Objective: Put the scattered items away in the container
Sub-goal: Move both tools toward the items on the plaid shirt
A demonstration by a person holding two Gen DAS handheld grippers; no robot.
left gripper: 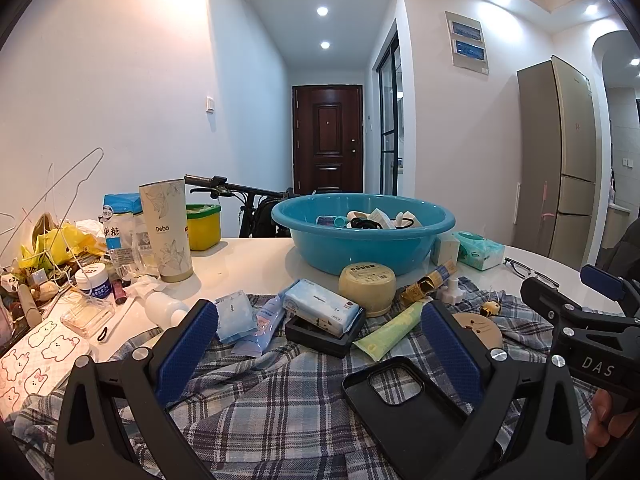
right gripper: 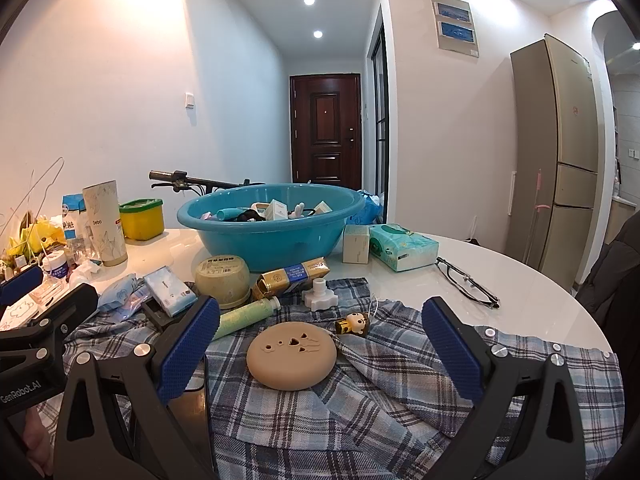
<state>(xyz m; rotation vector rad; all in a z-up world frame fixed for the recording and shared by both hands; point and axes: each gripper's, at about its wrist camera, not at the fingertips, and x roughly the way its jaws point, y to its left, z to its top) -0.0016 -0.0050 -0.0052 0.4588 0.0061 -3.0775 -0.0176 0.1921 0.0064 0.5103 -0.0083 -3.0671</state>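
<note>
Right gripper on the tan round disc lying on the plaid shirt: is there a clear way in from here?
Probably yes. The right gripper is open, and the tan disc lies on the plaid shirt between its fingers with nothing on top; only the small figurine sits close behind.

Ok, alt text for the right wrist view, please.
The right gripper, jaws wide open and empty, hovers over a round tan disc on a plaid shirt. Beyond, a blue basin already holds several small items, with more clutter around it on the white table.
</note>
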